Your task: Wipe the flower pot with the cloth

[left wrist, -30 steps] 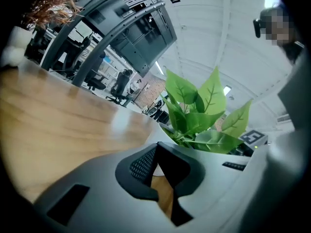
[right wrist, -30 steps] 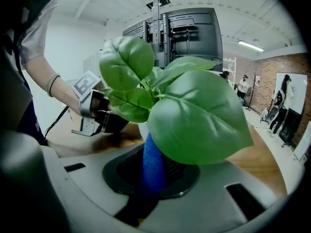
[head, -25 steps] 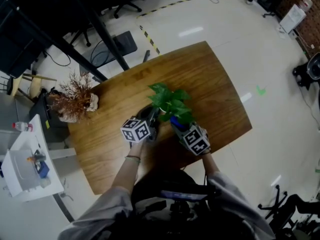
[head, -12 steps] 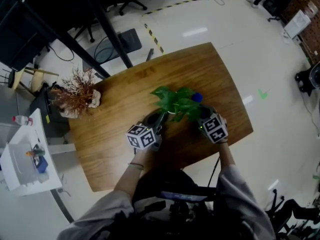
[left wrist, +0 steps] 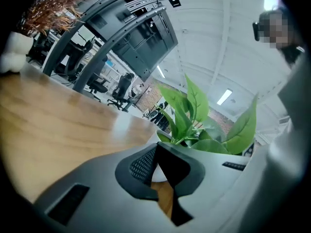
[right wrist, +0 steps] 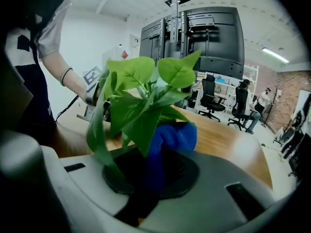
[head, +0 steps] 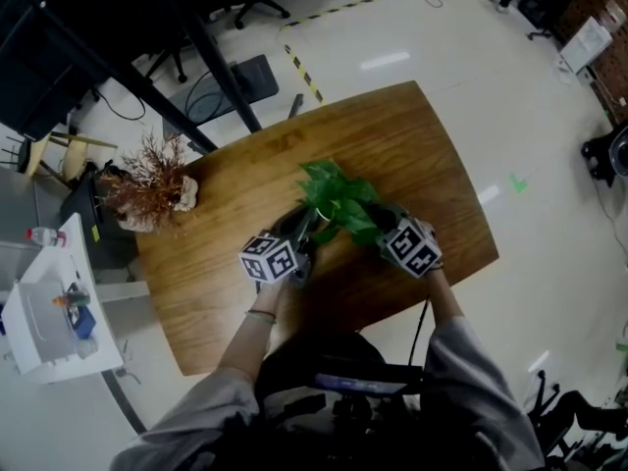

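A green leafy plant [head: 336, 196] stands in a white flower pot [left wrist: 163, 136] at the middle of the wooden table [head: 412, 145]. In the head view the leaves hide most of the pot. My left gripper [head: 298, 232] is at the pot's near-left side, its jaws shut on the pot's rim [left wrist: 156, 171]. My right gripper [head: 381, 222] is shut on a blue cloth [right wrist: 172, 140] and presses it in under the leaves [right wrist: 141, 96] at the pot's right side. In the head view the foliage covers the cloth.
A dried reddish plant [head: 147, 189] in a pale pot stands at the table's far-left corner. A white cart [head: 49, 312] is on the floor to the left. Dark frames and office chairs stand beyond the table's far edge.
My right gripper swung from the pot's front round to its right side, then moved in under the leaves, so the blue cloth is hidden from above. The left gripper stayed at the pot.
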The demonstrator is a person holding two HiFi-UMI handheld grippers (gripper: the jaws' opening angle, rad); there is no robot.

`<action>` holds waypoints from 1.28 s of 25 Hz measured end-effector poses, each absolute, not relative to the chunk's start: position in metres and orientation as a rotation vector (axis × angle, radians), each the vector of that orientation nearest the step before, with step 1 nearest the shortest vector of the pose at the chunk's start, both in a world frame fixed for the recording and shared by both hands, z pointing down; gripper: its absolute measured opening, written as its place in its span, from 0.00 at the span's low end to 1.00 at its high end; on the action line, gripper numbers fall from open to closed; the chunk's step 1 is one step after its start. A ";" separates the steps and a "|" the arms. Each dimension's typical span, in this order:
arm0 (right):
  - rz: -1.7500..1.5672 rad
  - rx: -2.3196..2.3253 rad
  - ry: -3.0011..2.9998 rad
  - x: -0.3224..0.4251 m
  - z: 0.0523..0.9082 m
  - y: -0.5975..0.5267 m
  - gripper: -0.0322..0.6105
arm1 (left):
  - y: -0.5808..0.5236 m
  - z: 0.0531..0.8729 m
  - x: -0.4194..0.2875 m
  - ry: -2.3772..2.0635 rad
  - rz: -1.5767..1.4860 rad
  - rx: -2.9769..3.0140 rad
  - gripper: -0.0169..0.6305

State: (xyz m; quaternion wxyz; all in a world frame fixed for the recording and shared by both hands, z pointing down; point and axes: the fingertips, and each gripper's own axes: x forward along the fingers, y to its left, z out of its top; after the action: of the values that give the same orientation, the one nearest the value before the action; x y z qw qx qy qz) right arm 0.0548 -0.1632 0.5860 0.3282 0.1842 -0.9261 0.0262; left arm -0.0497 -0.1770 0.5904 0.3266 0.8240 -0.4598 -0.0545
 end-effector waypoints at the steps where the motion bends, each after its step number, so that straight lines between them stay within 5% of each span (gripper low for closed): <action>1: 0.075 0.485 -2.429 0.052 0.586 -0.155 0.14 | -0.180 0.589 -0.053 -1.211 -0.150 2.160 0.04; 32: 0.181 0.539 -2.489 0.029 0.582 -0.157 0.14 | -0.156 0.601 -0.061 -1.228 -0.123 2.162 0.04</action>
State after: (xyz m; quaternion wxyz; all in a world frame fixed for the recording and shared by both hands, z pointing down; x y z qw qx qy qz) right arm 0.0292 -0.1573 0.5819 0.2902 0.2019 -0.9330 0.0677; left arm -0.0609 -0.1557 0.6013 0.3202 0.8227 -0.4673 -0.0467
